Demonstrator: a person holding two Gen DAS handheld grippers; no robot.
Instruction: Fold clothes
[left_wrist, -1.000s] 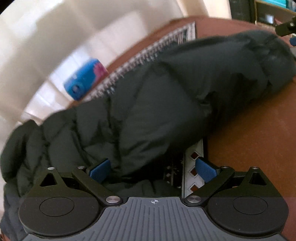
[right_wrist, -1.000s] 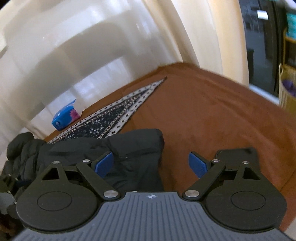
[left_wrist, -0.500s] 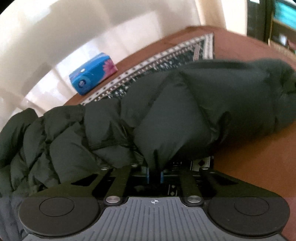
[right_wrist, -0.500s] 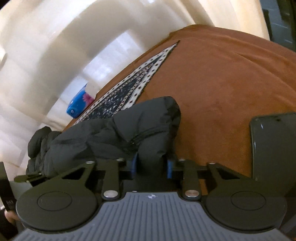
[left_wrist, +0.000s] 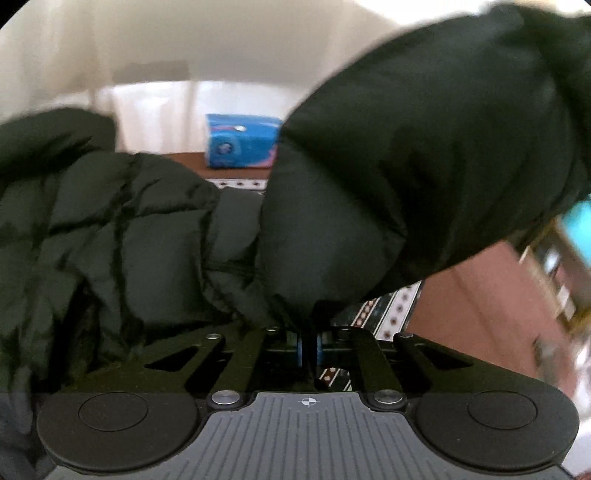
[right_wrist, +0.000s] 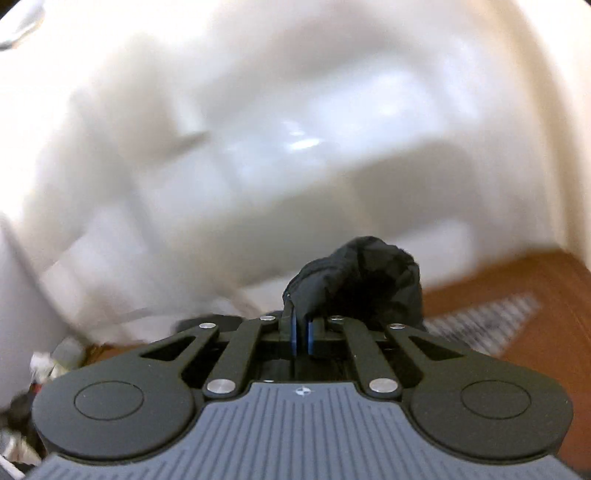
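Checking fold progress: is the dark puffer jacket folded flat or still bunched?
Bunched, not folded: the puffer jacket sits in rumpled heaps, one sleeve lifted off the brown surface.

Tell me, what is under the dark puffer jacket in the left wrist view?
Under the puffer jacket a patterned cloth lies on the brown surface. A blue packet stands behind. Most of the cloth is covered; whether anything else lies beneath cannot be seen.

Both grippers, open a second ago, are now closed on the dark green quilted puffer jacket (left_wrist: 406, 177). The left gripper (left_wrist: 309, 345) pinches a fold; the right gripper (right_wrist: 301, 334) has raised the jacket's sleeve end off the brown table (right_wrist: 546, 295) toward the white curtain (right_wrist: 258, 129).
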